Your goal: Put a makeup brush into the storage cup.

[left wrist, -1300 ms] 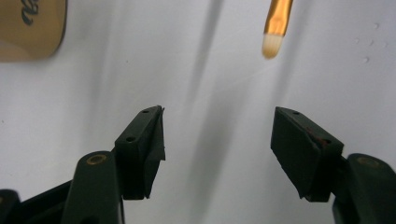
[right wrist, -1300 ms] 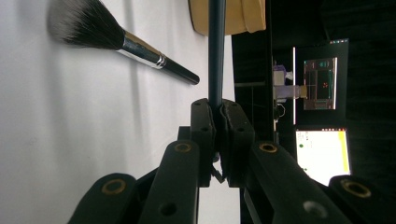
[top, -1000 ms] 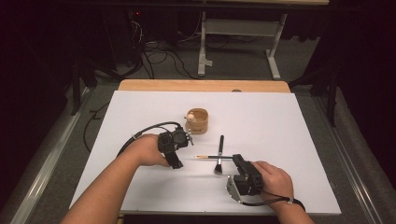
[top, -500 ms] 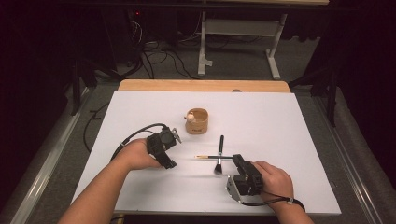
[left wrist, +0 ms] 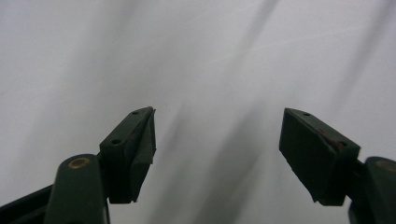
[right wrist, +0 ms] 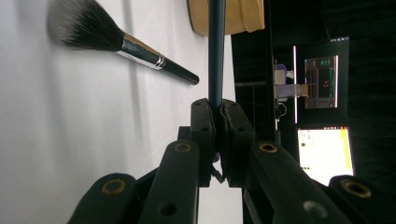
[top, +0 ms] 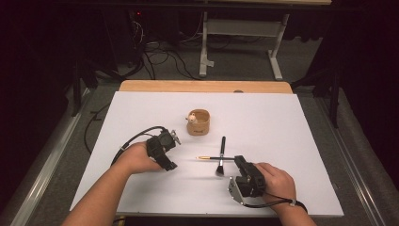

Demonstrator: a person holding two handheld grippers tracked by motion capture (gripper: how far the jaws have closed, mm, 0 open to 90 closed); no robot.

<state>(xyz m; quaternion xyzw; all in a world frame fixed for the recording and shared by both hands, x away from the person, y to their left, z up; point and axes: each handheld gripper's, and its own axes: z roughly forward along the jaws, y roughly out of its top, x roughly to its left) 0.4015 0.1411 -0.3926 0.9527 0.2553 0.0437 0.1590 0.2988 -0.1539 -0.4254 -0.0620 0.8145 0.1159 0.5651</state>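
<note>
2 brushes near table (top: 141,113) centre, 1 cup (top: 198,122) farther back. Right gripper (top: 238,161) clamps thin dark brush (right wrist: 215,51); fluffy brush (top: 221,155) beside it. Left gripper (top: 170,165) at left, jaws wide, nothing between.

White table (top: 301,141), small wooden cup (top: 199,122), makeup brush (top: 221,157), lit monitors (right wrist: 324,154)

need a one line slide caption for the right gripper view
Right gripper shut on a thin dark brush handle, a fluffy makeup brush lying on the white table beside it.
</note>
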